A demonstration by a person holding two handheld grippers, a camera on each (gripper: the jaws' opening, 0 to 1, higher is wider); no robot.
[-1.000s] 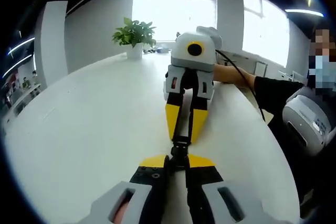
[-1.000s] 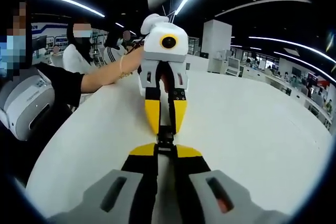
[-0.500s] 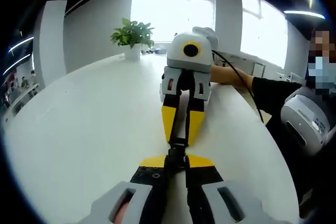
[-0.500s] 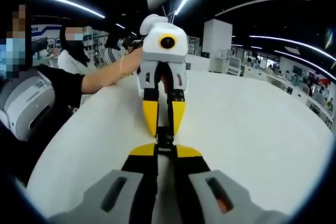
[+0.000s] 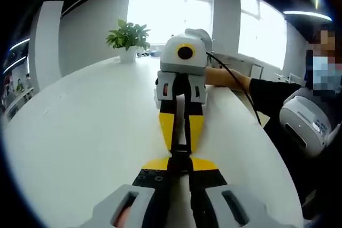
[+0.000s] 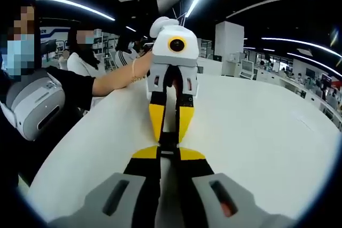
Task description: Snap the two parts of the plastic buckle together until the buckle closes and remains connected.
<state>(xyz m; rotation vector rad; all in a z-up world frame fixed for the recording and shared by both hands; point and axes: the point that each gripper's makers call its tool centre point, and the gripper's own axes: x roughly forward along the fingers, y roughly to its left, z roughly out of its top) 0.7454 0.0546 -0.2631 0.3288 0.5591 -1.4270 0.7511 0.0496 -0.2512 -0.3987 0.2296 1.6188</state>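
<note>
Mating step in hand: small black plastic buckle (image 5: 180, 155) above white desk (image 5: 85, 132), pinched between yellow-tipped left gripper (image 5: 180, 165) and right gripper (image 6: 169, 153) fingers. Next, likely: push together until latched.

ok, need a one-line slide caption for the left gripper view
Left gripper and right gripper meet tip to tip over a white table, each shut on a black buckle part.

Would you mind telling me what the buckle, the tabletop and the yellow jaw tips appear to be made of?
The buckle looks like black moulded plastic, dull, with crisp edges. The tabletop seems a white laminate or painted board: smooth, uniform, with a soft sheen from the windows. The yellow tips of the right hand-held gripper look like matte plastic or rubber; the pictures do not settle which. Both hand-held grippers are closed on the buckle.
</note>
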